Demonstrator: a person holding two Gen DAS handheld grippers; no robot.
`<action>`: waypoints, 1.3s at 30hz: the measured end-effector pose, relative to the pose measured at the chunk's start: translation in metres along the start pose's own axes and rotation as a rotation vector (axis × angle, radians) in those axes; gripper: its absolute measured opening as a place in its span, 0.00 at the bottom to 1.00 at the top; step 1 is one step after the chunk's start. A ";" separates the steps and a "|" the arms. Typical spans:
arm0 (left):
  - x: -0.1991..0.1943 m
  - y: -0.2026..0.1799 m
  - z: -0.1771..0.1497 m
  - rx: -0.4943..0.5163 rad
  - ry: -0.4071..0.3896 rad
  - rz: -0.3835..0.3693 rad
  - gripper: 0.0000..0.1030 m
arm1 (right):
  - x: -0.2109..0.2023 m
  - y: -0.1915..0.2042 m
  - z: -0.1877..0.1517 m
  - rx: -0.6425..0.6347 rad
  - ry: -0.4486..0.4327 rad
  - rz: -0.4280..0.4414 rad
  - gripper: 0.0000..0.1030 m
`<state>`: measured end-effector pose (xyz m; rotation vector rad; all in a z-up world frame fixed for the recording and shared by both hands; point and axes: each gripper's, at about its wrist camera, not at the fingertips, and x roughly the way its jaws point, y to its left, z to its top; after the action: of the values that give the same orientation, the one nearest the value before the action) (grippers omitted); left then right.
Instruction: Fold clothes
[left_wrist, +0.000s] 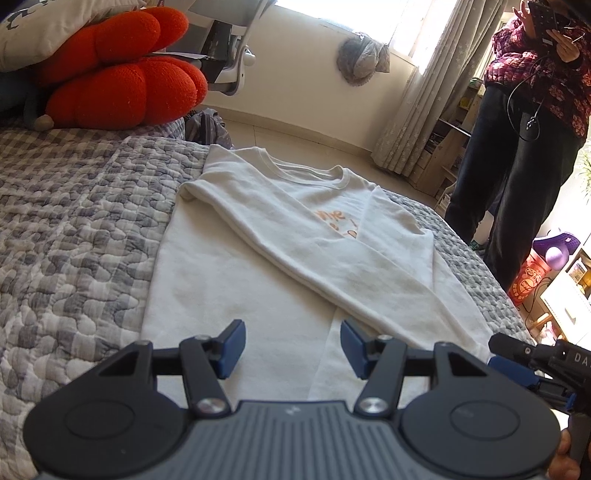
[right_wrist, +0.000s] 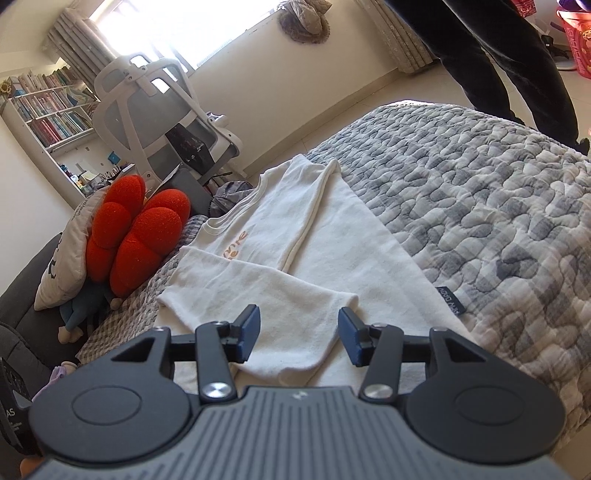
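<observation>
Left wrist view, shirt: the white sweatshirt (left_wrist: 280, 236) lies flat on the quilted bed (left_wrist: 74, 221), collar away from me, both sleeves already laid across the chest.
Left wrist view, tool: my left tool (left_wrist: 292, 343) hovers over the near hem with its jaws wide and nothing between them.
Left wrist view, neighbour: my right tool (left_wrist: 524, 363) sits close on that side, so I keep the two apart.
Right wrist view, tool: the right tool (right_wrist: 299, 334) is also wide and holds nothing, poised just above the cuff of the folded sleeve (right_wrist: 295, 306).
Right wrist view, step: I judge the next fold is hem up to collar.
Right wrist view, how: each tool should pinch a hem corner through all layers, lift level and together, and avoid dragging the crossed sleeves.
Right wrist view, risk: the red cushion (right_wrist: 136, 236) lies near the collar end.
</observation>
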<state>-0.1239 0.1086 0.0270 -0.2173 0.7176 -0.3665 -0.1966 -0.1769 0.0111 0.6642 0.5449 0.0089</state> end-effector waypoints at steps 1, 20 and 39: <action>0.000 0.001 0.001 -0.003 -0.001 -0.001 0.57 | 0.000 0.000 0.000 0.000 -0.001 -0.001 0.50; 0.019 0.033 0.072 -0.045 -0.061 0.050 0.56 | -0.016 0.008 -0.005 -0.022 -0.165 -0.075 0.52; 0.063 0.072 0.123 -0.116 -0.064 0.050 0.56 | -0.008 0.016 -0.006 -0.071 -0.214 -0.138 0.57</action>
<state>0.0206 0.1583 0.0565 -0.3186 0.6807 -0.2696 -0.2035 -0.1622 0.0201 0.5498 0.3809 -0.1698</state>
